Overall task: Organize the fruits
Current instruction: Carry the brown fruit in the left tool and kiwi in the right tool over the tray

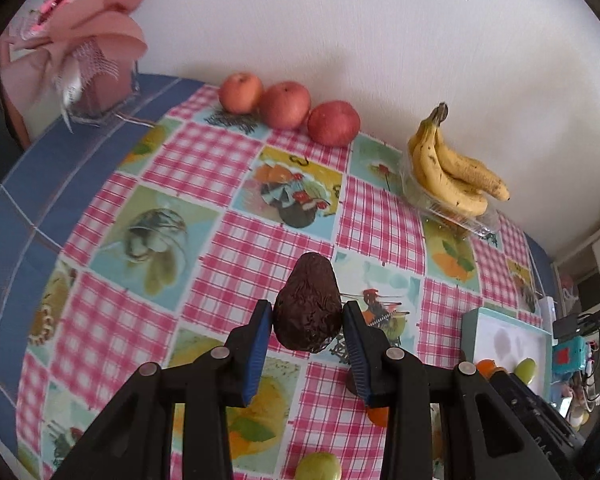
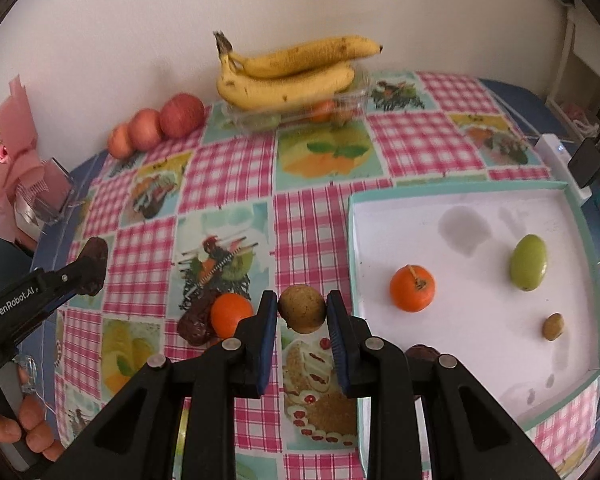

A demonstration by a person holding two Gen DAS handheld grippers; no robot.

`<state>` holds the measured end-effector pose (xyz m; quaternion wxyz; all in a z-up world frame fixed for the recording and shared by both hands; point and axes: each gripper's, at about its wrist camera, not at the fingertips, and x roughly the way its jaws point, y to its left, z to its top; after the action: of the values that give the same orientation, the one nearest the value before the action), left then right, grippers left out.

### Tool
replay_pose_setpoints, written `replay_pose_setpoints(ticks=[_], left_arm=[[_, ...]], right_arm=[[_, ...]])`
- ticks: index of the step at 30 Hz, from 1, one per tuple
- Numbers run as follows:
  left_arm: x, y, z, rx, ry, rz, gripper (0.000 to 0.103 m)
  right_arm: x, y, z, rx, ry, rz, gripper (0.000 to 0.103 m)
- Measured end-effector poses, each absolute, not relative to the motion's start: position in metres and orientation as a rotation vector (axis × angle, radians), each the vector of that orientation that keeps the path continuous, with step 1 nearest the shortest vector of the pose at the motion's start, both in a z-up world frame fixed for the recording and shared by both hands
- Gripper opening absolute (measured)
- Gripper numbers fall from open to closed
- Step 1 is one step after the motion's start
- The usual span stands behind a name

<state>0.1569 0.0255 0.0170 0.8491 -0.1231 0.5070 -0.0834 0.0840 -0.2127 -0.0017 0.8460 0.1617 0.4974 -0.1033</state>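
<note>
"GenRobot.AI" on left tongs (image 2: 94, 266)

We read one marking: "GenRobot.AI" in white letters on the black arm of the left tool (image 2: 94, 266), right wrist view. Small dark print on the tablecloth (image 1: 204, 160) over the counter is too blurred for us to read.

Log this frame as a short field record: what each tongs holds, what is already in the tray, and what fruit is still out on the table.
left tongs: shut on dark avocado
right tongs: shut on brown round fruit
tray: orange fruit, green fruit, small brown fruit
on tablecloth: orange touching a dark fruit
along wall: three apples, bananas on a clear box
</note>
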Motion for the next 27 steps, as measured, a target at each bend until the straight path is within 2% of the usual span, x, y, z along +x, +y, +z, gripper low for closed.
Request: replay_pose_setpoints(ticks=[11, 27], left_arm=[[0.130, 0.021, 0.035, -0.272, 1.032, -0.197, 0.039], [0.124, -0.001, 0.047, -0.196, 1.004, -0.193, 0.039]], right_arm=[[0.057, -0.220, 0.031, 0.334, 0.972, -0.236, 0.026], [0.047, -0.251, 0.025, 0.401, 0.980, -0.245, 0.026]])
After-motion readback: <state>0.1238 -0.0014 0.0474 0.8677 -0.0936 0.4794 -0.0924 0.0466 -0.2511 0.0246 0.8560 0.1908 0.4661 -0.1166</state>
